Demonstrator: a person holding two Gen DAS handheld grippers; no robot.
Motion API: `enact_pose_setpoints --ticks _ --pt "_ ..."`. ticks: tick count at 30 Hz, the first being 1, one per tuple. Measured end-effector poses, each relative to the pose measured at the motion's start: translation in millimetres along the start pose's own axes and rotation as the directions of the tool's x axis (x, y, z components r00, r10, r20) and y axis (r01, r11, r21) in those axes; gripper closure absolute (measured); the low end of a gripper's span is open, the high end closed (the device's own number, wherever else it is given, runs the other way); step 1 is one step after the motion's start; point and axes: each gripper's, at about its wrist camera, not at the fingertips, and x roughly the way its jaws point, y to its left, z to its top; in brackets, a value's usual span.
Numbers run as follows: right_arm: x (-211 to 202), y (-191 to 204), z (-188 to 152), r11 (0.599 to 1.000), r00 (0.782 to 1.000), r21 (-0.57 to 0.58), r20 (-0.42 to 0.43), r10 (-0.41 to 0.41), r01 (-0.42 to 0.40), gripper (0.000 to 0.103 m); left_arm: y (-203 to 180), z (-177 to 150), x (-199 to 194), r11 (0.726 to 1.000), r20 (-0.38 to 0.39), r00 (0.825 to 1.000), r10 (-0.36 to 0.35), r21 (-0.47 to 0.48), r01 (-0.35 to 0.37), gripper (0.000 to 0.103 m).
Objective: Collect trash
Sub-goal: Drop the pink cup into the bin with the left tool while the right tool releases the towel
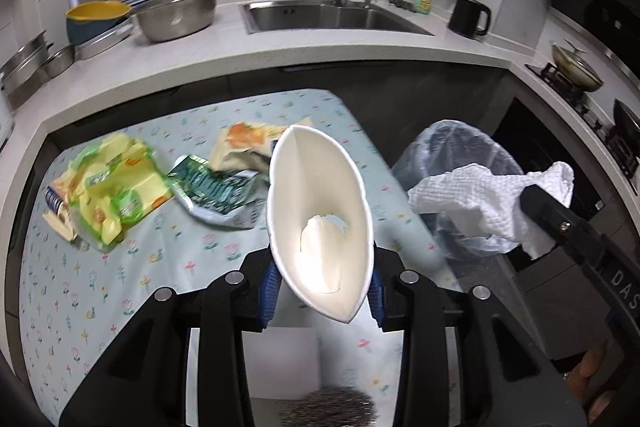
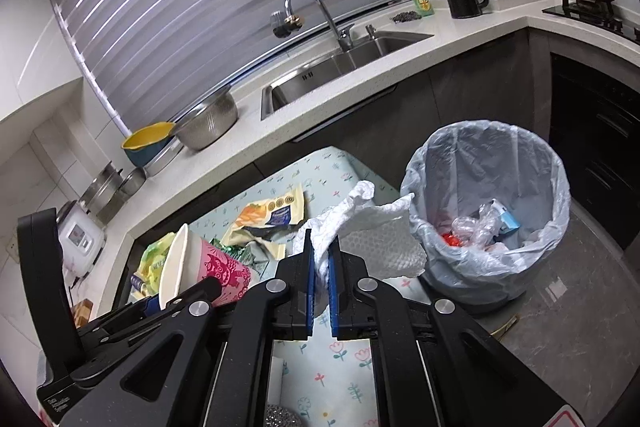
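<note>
My left gripper [image 1: 322,291] is shut on a paper cup [image 1: 320,211], squashed to an oval between the blue pads, with a white scrap inside. The right wrist view shows the cup's pink printed outside [image 2: 216,267], lifted above the table. My right gripper [image 2: 320,259] is shut on a crumpled white paper towel [image 2: 368,231], which hangs near the rim of the lined trash bin [image 2: 488,155]; the bin holds several bits of rubbish. A yellow-green wrapper [image 1: 116,187], a green-silver wrapper [image 1: 212,187] and an orange-cream packet [image 1: 248,143] lie on the floral tablecloth [image 1: 100,287].
The bin [image 1: 460,147] stands on the floor by the table's right corner. Behind runs a white counter with a sink [image 1: 332,15], steel bowls [image 1: 176,11], a black kettle [image 1: 468,17] and, at right, a pan on the stove [image 1: 576,67]. A steel scourer [image 1: 332,407] lies below my left gripper.
</note>
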Motion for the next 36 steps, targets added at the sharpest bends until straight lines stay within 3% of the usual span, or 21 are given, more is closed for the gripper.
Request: enact_pose_setpoints --ticks 11,23,28,29,34,36 --pt "-26.5 -56.5 27.9 0.995 0.993 0.053 0.078 -0.091 0.087 0.097 -96.9 25.4 11.8 0.977 -0.008 0.988 -0.151 0.148 0.151 0.069" --pt "-17.9 -129.2 56.8 0.969 0.967 0.111 0.106 -0.232 0.220 0.097 -179.4 53.8 78.2 0.922 -0.089 0.954 -0.288 0.244 0.301 0.067" --pt "-11.9 -147.6 67.2 0.958 0.956 0.127 0.112 -0.272 0.258 0.097 -191.1 63.6 102.0 0.907 -0.131 0.934 -0.333 0.227 0.355 0.060" --pt "-10.4 -150.2 68.9 0.956 0.954 0.129 0.111 -0.277 0.263 0.097 -192.0 65.3 105.4 0.909 -0.134 0.935 -0.329 0.225 0.352 0.058" --pt "-2.9 -154.9 74.1 0.954 0.952 0.126 0.111 -0.287 0.273 0.097 -185.4 69.5 102.2 0.920 -0.090 0.947 -0.309 0.225 0.322 0.028" --pt "1.1 -154.8 74.4 0.955 0.953 0.121 0.108 -0.284 0.271 0.098 -179.5 69.3 98.3 0.928 -0.067 0.955 -0.290 0.224 0.297 0.027"
